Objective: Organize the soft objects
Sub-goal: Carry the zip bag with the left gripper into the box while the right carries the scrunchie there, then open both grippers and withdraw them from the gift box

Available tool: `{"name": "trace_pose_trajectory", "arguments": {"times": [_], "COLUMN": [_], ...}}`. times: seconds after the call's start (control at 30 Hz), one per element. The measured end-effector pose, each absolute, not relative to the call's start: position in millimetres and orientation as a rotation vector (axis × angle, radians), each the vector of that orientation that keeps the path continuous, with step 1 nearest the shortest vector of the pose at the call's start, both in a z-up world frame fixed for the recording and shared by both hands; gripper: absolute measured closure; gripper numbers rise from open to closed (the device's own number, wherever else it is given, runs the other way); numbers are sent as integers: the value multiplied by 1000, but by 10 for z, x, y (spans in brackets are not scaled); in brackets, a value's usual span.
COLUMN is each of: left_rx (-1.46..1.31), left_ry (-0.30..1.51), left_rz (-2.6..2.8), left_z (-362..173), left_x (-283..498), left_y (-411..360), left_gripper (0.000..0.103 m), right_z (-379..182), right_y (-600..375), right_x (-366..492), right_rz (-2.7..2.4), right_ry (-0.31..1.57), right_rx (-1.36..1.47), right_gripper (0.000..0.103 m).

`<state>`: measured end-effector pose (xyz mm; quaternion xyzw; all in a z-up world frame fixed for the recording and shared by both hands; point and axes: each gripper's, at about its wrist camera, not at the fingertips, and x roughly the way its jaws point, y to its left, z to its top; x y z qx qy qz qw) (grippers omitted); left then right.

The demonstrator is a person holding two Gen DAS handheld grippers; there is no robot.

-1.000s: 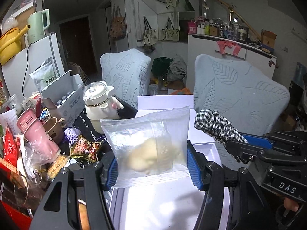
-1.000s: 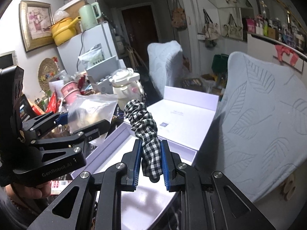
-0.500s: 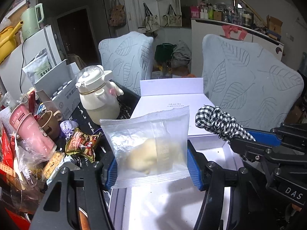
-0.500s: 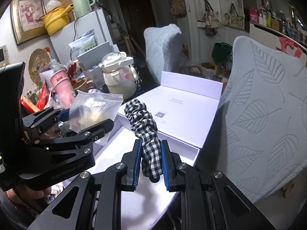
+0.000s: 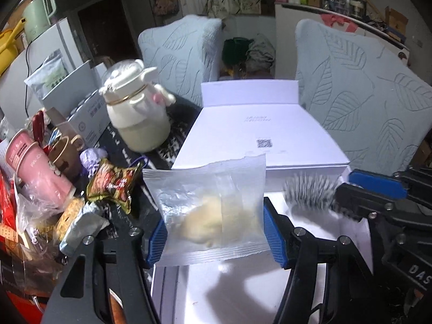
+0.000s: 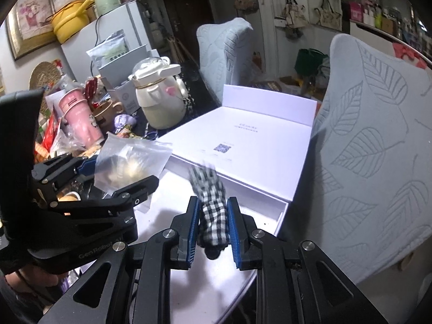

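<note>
You have two soft things in play, both over the open white box [image 5: 272,135]. The clear plastic packet [image 5: 213,213], crinkled and sealed along its bottom edge, holds a pale yellowish lump; it stands upright, pinched at its two side edges between blue fingers [image 5: 272,235], above the box's near-left part. The black-and-white checked fabric scrunchie [image 6: 213,210] is bunched into a narrow roll, gripped near its lower end between blue fingers [image 6: 233,224], its upper end blurred and leaning forward over the box's tray. The two sit near each other, not touching.
</note>
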<state>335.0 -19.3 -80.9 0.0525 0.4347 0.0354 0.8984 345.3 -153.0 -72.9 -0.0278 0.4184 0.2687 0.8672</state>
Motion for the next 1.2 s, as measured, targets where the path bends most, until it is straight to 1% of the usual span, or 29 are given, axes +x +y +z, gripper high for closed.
{"name": "trace_pose_trajectory", "arguments": {"times": [0.03, 0.07, 0.1, 0.13, 0.17, 0.5, 1.1, 1.13, 1.2], "left_rx": [110, 115, 121, 126, 133, 148, 143, 142, 138], "left_ry": [904, 904, 903, 899, 891, 859, 707, 701, 685], "left_rz": [79, 86, 95, 103, 110, 113, 126, 127, 126], "left_z": [-819, -823, -821, -813, -794, -575, 220, 258, 340], "left_x": [3353, 3349, 3344, 3331, 3311, 3155, 2457, 2413, 2300], "left_y": [-186, -181, -178, -174, -179, -226, -261, -259, -257], "left_gripper": [37, 33, 30, 26, 26, 25, 25, 25, 25], "right_z": [-729, -726, -724, -721, -715, -567, 182, 225, 300], "right_y": [-1532, -1537, -1547, -1552, -1557, -1617, -1746, -1750, -1764], "right_x": [3456, 3456, 3450, 3442, 3433, 3278, 2610, 2559, 2455], "right_rz": [557, 550, 545, 541, 536, 513, 503, 505, 507], "right_ry": [880, 882, 882, 881, 881, 857, 700, 692, 674], "right_rx": [-57, -57, -59, -60, -61, -67, -77, -78, -79], "right_gripper": [81, 79, 72, 70, 68, 68, 68, 67, 59]}}
